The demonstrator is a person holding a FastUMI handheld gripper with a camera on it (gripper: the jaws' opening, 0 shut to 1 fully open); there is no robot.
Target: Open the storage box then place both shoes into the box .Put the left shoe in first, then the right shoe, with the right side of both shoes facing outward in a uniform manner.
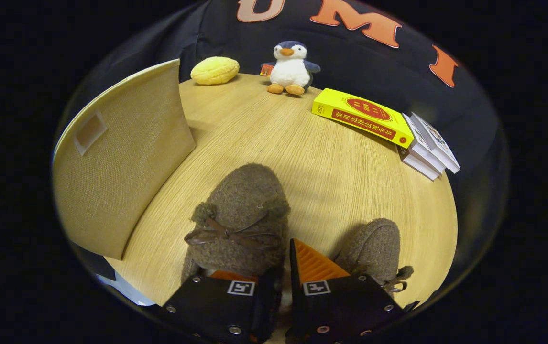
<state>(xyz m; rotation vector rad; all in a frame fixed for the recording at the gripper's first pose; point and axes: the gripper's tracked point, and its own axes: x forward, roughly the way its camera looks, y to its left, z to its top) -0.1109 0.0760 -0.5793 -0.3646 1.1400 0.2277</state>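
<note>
The gripper (283, 274) hangs low over the round wooden table (331, 167), its jaws drawn close — they look to pinch the heel edge of the nearer fuzzy brown shoe (240, 215), though the contact itself is hidden. That shoe, with a dark bow across its top, points away from the fingers. The second shoe (374, 251) sits just beside the right finger, apart from the first. The beige fabric storage box (121, 157) stands to the left — closed. Beyond lie a yellow cushion (214, 70), a toy penguin (290, 67), a yellow book (362, 117) and stacked white books (429, 145).
</note>
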